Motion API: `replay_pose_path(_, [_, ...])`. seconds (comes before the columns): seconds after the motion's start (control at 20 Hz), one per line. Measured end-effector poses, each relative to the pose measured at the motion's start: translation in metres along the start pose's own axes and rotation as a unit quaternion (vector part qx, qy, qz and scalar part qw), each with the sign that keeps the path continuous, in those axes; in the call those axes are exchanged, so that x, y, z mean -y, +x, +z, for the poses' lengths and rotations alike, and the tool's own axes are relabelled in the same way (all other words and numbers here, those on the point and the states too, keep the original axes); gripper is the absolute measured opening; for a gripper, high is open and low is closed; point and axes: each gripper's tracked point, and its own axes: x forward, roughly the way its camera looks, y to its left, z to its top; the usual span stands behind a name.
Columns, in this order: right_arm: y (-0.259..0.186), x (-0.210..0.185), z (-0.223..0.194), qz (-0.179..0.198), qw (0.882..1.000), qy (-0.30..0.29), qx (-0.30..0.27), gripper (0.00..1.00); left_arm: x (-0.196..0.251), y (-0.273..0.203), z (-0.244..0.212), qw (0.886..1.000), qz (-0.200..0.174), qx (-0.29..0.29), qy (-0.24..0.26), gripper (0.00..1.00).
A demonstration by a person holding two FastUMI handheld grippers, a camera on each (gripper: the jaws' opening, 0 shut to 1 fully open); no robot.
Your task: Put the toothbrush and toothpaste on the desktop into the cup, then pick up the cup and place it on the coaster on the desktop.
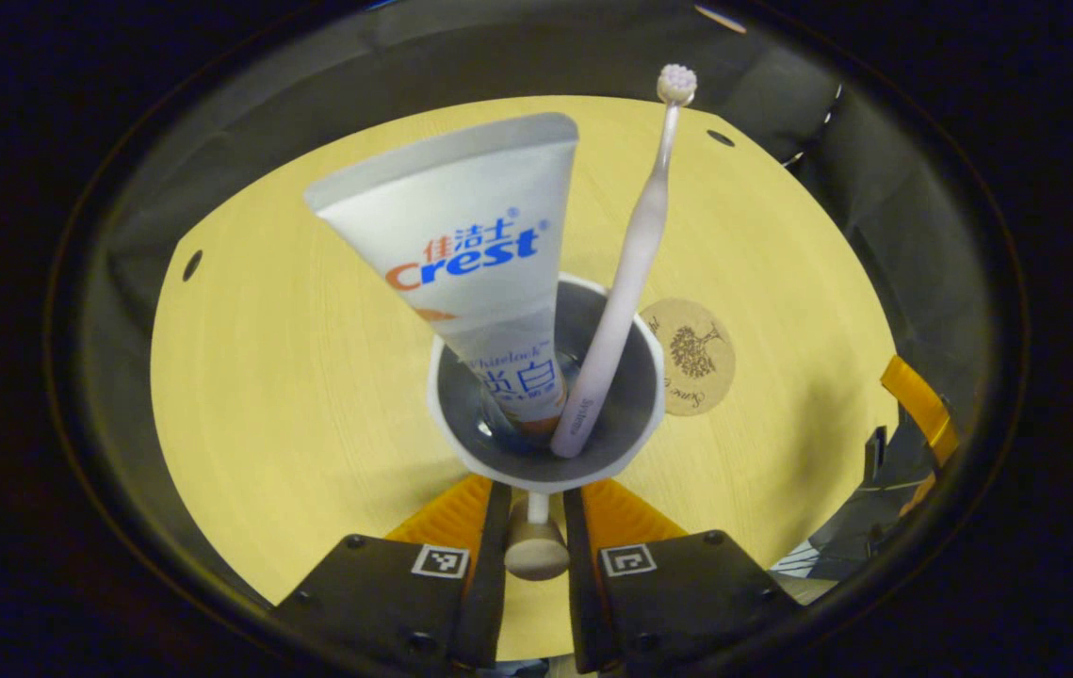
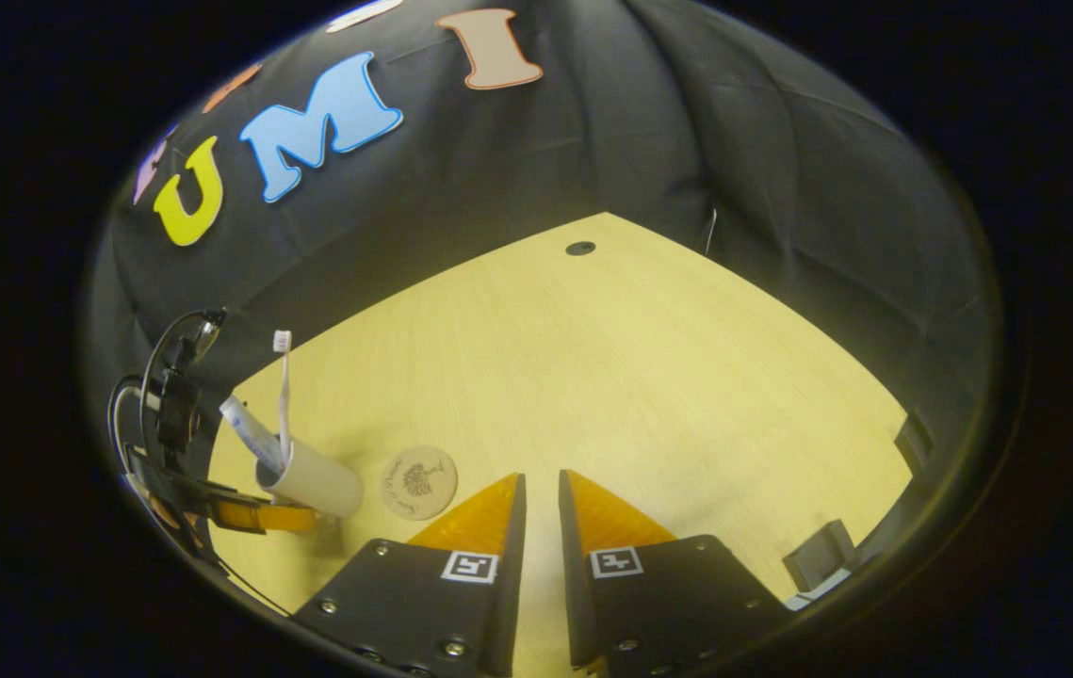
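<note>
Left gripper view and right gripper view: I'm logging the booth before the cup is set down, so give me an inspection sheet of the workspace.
Surface: pale wood desktop, with round holes near its far edge.
Job's things: toothpaste tube and toothbrush stand in the white cup; the cup is beside the round coaster, not on it.
Clutter: nothing seen.
Grippers: left gripper shut on the cup's rim; right gripper nearly closed, holding nothing.
Cables: black cables loop behind the left gripper.
Surroundings: black cloth booth wall.
</note>
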Motion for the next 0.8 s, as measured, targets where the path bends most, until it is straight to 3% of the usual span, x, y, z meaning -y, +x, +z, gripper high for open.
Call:
replay_pose_path(0.4, [0.004,0.002,-0.004,0.002,1.0,0.008,-0.009,0.21,0.006,-0.004,0.006,0.999,-0.005,0.035,0.002,0.33])
replay_pose_path(0.8, [0.004,0.003,-0.003,0.003,1.0,0.011,-0.009,0.21,0.032,-0.015,0.02,0.998,-0.008,0.049,0.043,0.33])
